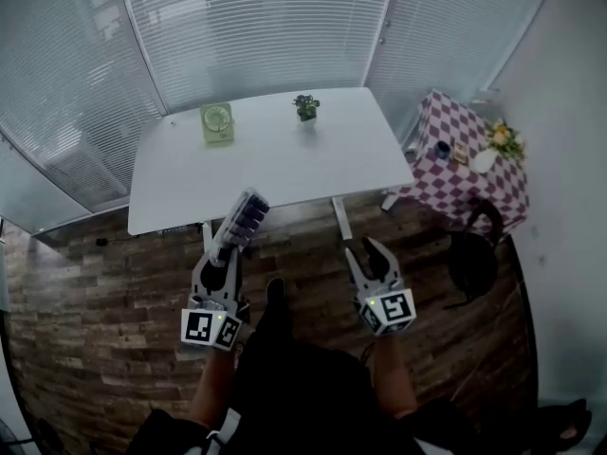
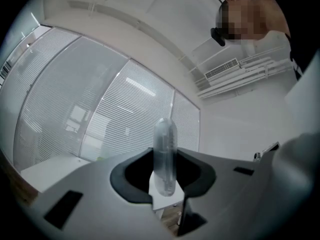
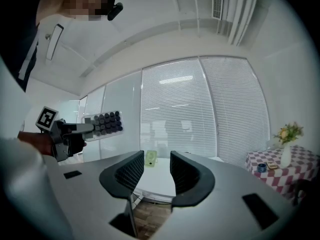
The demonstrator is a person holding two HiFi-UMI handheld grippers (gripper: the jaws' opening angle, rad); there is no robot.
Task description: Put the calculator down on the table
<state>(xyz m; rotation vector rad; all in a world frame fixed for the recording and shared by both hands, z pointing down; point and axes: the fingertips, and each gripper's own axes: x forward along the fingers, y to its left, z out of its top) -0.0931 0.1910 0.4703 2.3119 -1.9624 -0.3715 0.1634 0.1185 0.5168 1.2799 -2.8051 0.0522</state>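
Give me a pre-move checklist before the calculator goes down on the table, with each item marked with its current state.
1. Grip: the left tongs are closed on the calculator. Ok.
2. Right tongs are free: the jaws are apart with nothing between them. Ok.
3. Landing space: the near part of the white table is bare, and the green clock and small plant sit toward the far edge. Ok.
4. Calculator over the table: the left tongs appear to be short of the near edge, over the floor. Not ok.
5. Calculator lying flat: it is held on edge, with the keys facing the right tongs. Not ok.
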